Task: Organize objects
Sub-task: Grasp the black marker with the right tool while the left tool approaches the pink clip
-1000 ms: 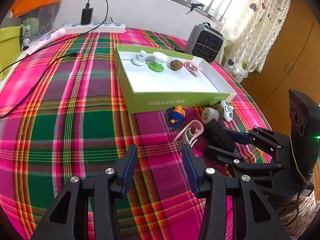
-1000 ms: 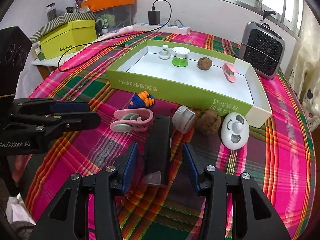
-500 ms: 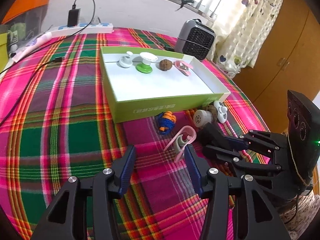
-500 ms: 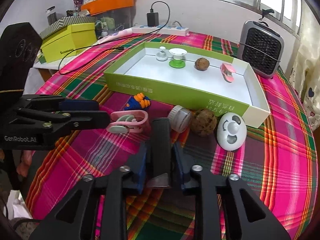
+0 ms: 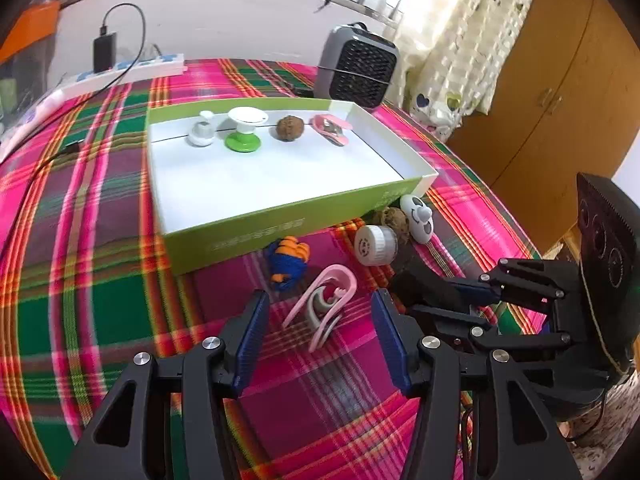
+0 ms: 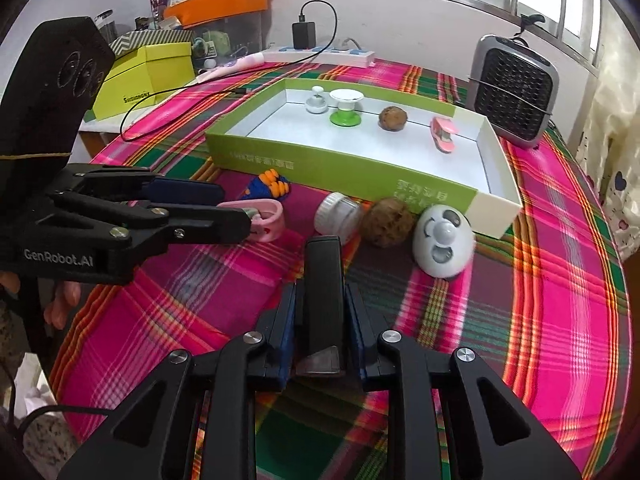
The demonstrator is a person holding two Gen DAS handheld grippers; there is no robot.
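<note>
My right gripper (image 6: 320, 320) is shut on a black rectangular block (image 6: 323, 280) lying on the plaid cloth; it also shows in the left wrist view (image 5: 424, 284). My left gripper (image 5: 318, 320) is open, its fingers either side of a pink clip (image 5: 324, 300), seen also in the right wrist view (image 6: 266, 218). Near the green tray (image 5: 280, 216) lie a blue-orange toy (image 5: 288, 258), a white cap (image 5: 374, 244), a brown ball (image 5: 394, 220) and a white egg-shaped gadget (image 5: 418, 218). Inside the tray are a white knob (image 5: 202, 134), a green-white stand (image 5: 244, 128), a brown ball (image 5: 289, 129) and a pink clip (image 5: 332, 130).
A grey fan heater (image 5: 356, 68) stands behind the tray. A power strip (image 5: 128, 70) with a charger and cable lies at the back left. A yellow box (image 6: 148, 72) and an orange bin (image 6: 218, 4) stand left of the table. The table edge drops off at right.
My right gripper closed on the black block. My left gripper moved forward and right until its open fingers came around the pink clip.
</note>
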